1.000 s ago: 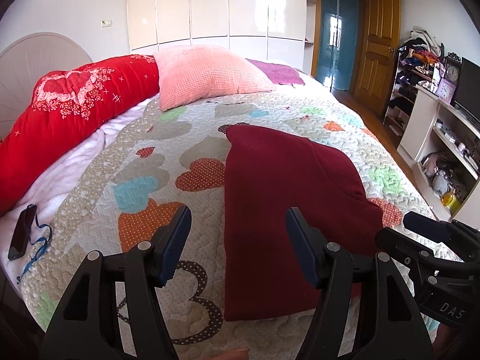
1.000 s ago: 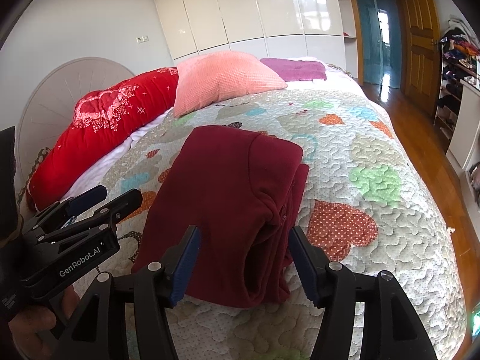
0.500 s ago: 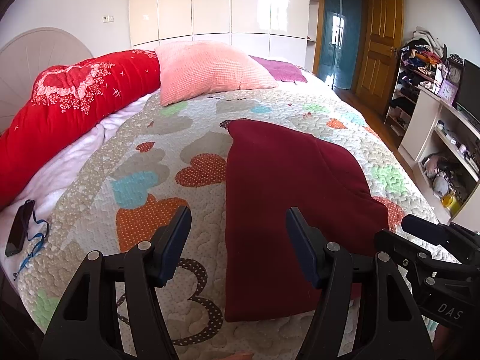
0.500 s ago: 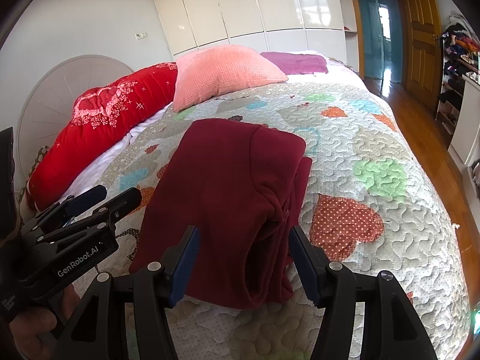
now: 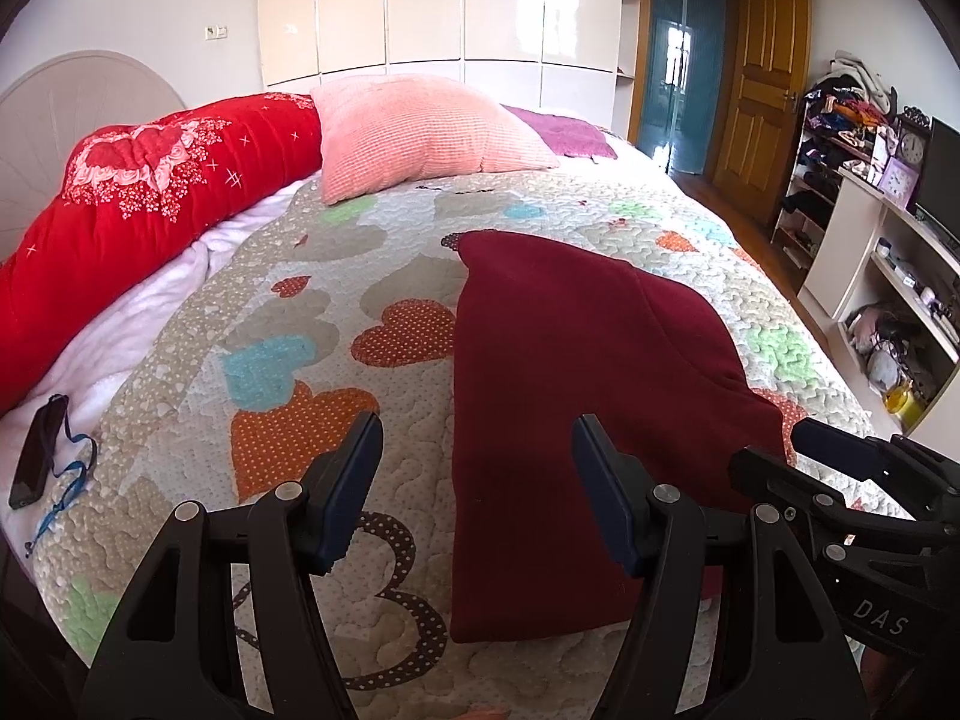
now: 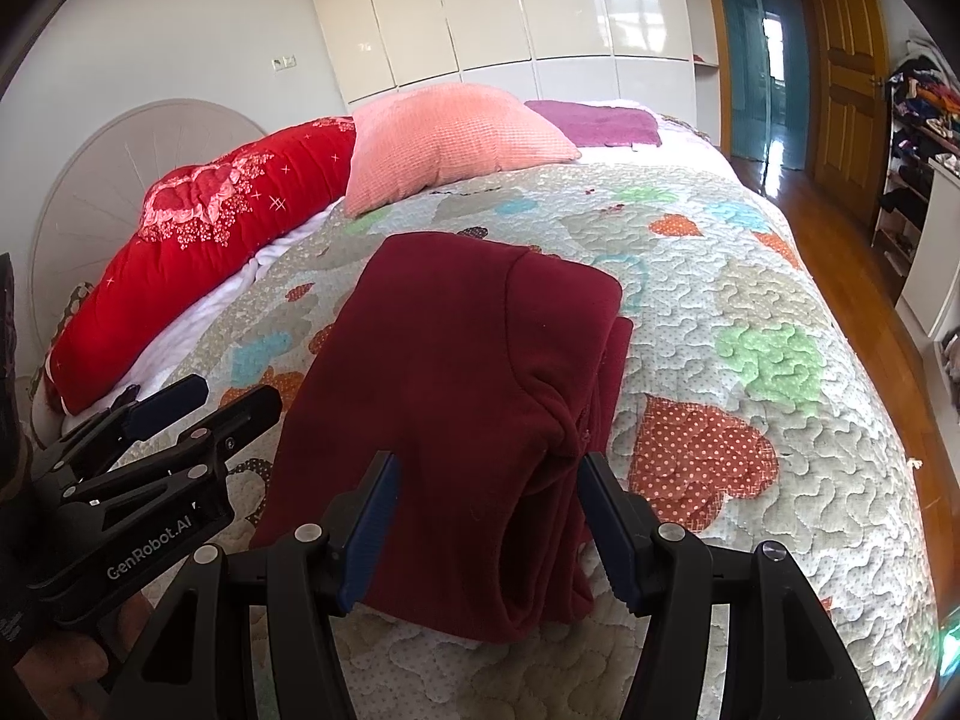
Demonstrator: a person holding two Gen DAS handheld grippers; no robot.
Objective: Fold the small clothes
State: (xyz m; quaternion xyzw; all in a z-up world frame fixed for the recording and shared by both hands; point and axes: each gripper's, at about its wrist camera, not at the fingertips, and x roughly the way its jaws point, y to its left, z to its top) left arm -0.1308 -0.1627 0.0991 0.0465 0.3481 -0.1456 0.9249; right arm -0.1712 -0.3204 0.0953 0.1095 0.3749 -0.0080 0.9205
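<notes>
A dark red garment (image 5: 576,396) lies folded into a long strip on the heart-patterned quilt (image 5: 288,324). In the right wrist view the garment (image 6: 456,396) shows its stacked folded edges on the right side. My left gripper (image 5: 477,480) is open and empty, held above the garment's near left edge. My right gripper (image 6: 485,516) is open and empty, held above the garment's near right part. The right gripper also shows in the left wrist view (image 5: 840,462), and the left gripper shows in the right wrist view (image 6: 198,408).
A red bolster (image 5: 138,192), a pink pillow (image 5: 420,126) and a purple cloth (image 5: 564,132) lie at the head of the bed. A black phone with a blue cord (image 5: 36,456) lies at the left. Shelves (image 5: 888,276) and a wooden door (image 5: 762,78) stand to the right.
Both grippers have drawn back and risen a little from the garment. Both stay open. The garment has not moved.
</notes>
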